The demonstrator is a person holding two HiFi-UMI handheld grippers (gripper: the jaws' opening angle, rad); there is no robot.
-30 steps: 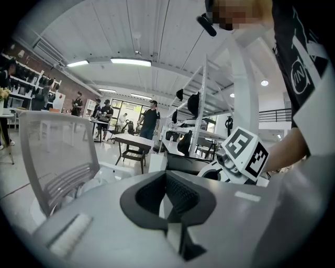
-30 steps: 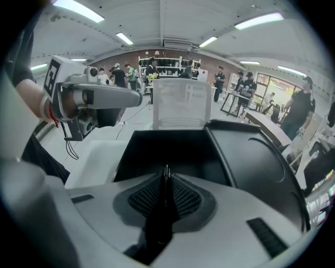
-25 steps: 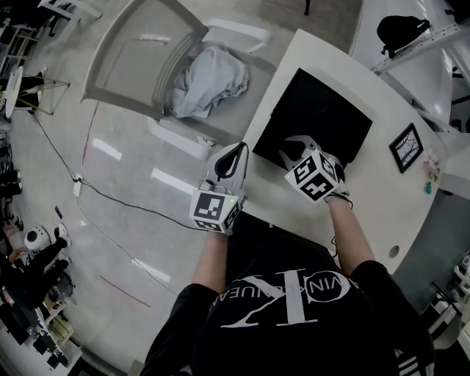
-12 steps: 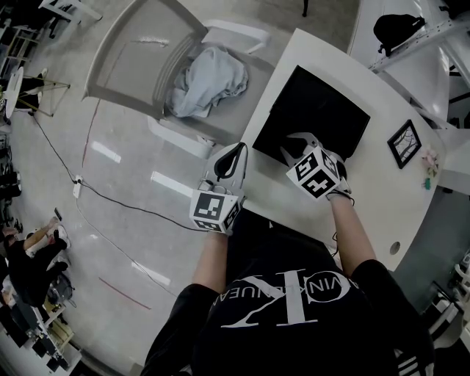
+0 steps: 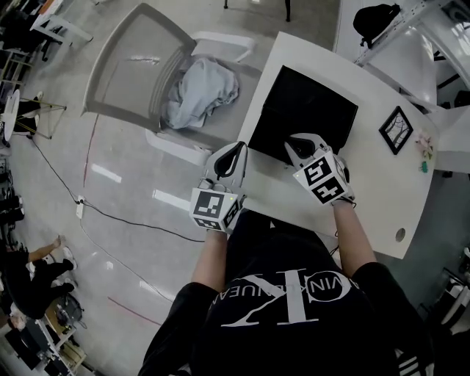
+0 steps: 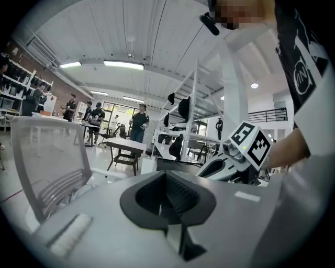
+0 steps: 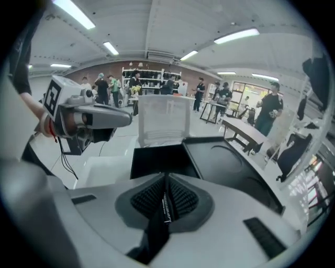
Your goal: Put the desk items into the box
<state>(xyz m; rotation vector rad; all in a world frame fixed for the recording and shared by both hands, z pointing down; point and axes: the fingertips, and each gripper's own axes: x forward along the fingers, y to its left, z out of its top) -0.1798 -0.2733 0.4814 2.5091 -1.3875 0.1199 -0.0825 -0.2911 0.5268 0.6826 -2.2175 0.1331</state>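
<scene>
A black box lies open and flat on the white desk; in the right gripper view the black box shows a dark inside with a black panel beside it. My right gripper is shut with nothing in it, its tips at the box's near edge. My left gripper is also shut and holds nothing, just off the desk's left edge. A small framed picture and tiny coloured items lie at the desk's right side. The pads meet in both gripper views: left gripper, right gripper.
A grey chair with a pale cloth on it stands left of the desk. A round cable hole is near the desk's front right corner. A black bag sits on a rack beyond. People stand far off.
The head view has shifted a little, so the desk sits higher and more to the left. Both grippers keep about the same places and stay shut.
</scene>
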